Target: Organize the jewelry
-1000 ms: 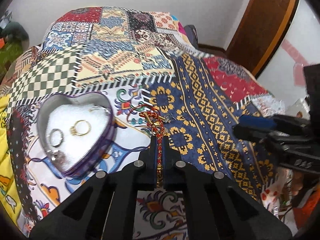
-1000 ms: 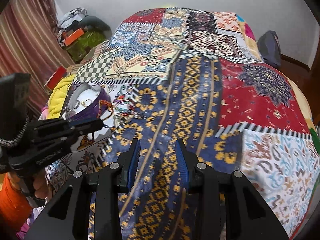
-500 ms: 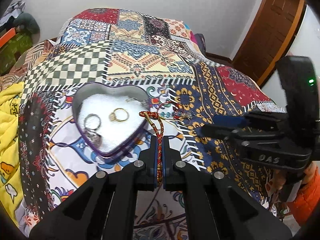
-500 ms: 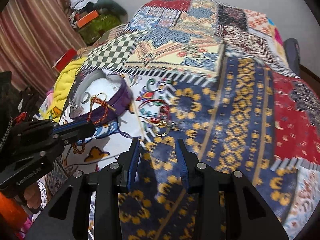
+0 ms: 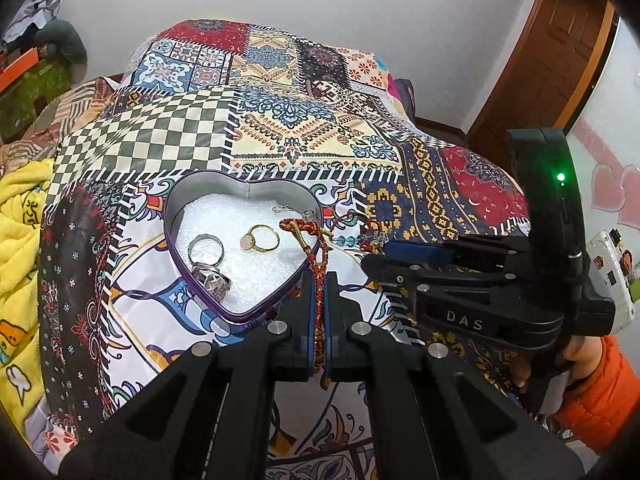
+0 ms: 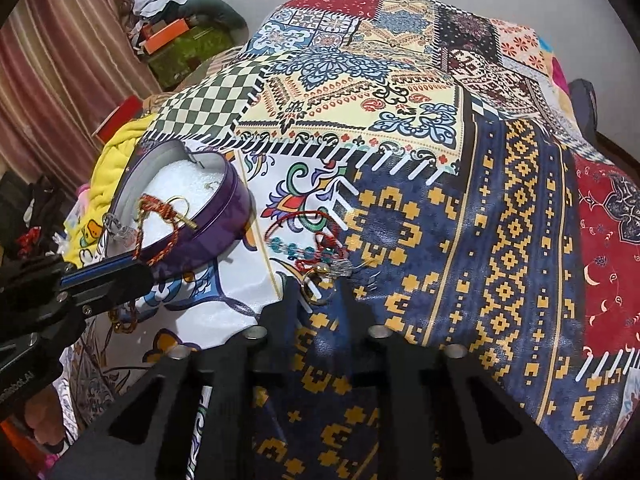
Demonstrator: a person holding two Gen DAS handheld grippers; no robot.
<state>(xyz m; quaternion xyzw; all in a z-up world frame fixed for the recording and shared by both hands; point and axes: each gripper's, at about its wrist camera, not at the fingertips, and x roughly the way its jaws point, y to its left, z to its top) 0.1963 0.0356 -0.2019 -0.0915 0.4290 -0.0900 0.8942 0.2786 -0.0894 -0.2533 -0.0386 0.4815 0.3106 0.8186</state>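
Observation:
My left gripper (image 5: 319,280) is shut on a red-and-gold braided cord bracelet (image 5: 310,240), whose loop arches over the right rim of a purple heart-shaped tin (image 5: 240,314). On the tin's white padding lie a silver ring (image 5: 206,249), a gold ring with a stone (image 5: 260,239) and an ornate silver ring (image 5: 212,280). Right of the tin, on the bedspread, sits a tangle of red cord and teal beads (image 6: 294,249). My right gripper (image 6: 320,294) points down at its near edge, and its jaws are closing on a gold ring (image 6: 318,302) between them.
A patchwork bedspread (image 6: 500,240) covers the bed, with a yellow blanket (image 5: 20,216) bunched at its left edge. A wooden door (image 5: 540,64) stands at the back right. A hand in an orange sleeve (image 5: 600,392) holds the right gripper. Clutter (image 6: 176,36) lies beyond the bed.
My right gripper moved left and down to the jewellery tangle, and its jaws narrowed around the gold ring. My left gripper shifted sideways, still holding the braided cord at the tin.

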